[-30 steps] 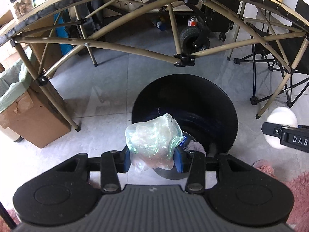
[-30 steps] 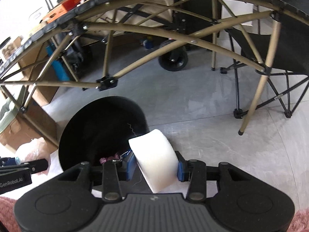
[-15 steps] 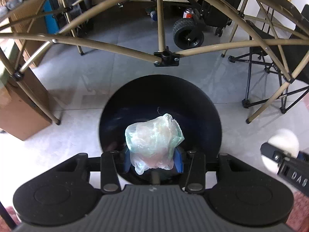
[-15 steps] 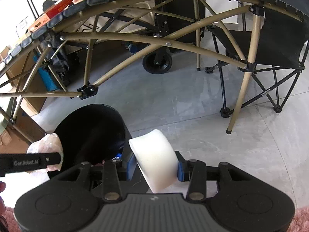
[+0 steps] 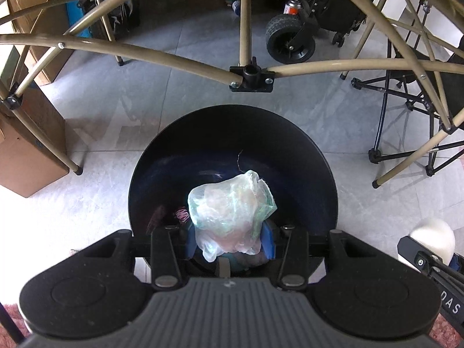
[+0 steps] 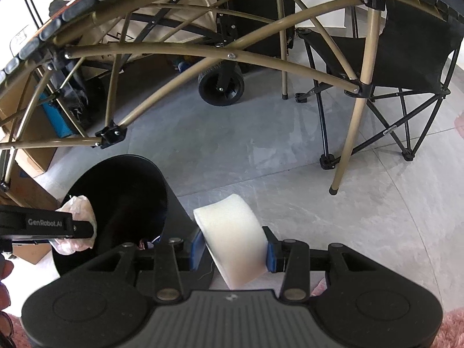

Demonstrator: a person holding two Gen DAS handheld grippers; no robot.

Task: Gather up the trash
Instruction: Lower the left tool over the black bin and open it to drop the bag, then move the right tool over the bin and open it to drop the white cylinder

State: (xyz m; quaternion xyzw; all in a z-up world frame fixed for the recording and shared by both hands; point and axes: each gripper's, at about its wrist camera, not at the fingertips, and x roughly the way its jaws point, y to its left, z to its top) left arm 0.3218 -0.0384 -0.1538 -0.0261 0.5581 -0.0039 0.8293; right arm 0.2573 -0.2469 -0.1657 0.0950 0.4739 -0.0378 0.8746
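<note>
My left gripper (image 5: 230, 242) is shut on a crumpled clear plastic bag (image 5: 230, 208) and hangs straight over the mouth of the round black trash bin (image 5: 304, 156). Bits of pink and blue trash (image 5: 181, 214) lie at the bin's bottom. My right gripper (image 6: 232, 250) is shut on a curved white foam piece (image 6: 232, 232), just right of the bin (image 6: 121, 174). In the right wrist view the left gripper (image 6: 84, 229) with the plastic bag (image 6: 78, 206) shows over the bin's left rim. The foam piece (image 5: 433, 235) also appears at the lower right of the left wrist view.
A folding table's tan metal legs (image 5: 249, 72) cross just beyond the bin. A cardboard box (image 5: 26, 150) stands at the left, a black folding chair (image 6: 406, 66) at the right, a cart wheel (image 5: 290, 43) behind. Pink rug (image 6: 452, 327) lies at my near edge. Grey tile floor surrounds the bin.
The left gripper has moved over the bin with the bag, from its near left rim to above its middle, and tilted more downward. The right gripper drifted slightly with the foam piece.
</note>
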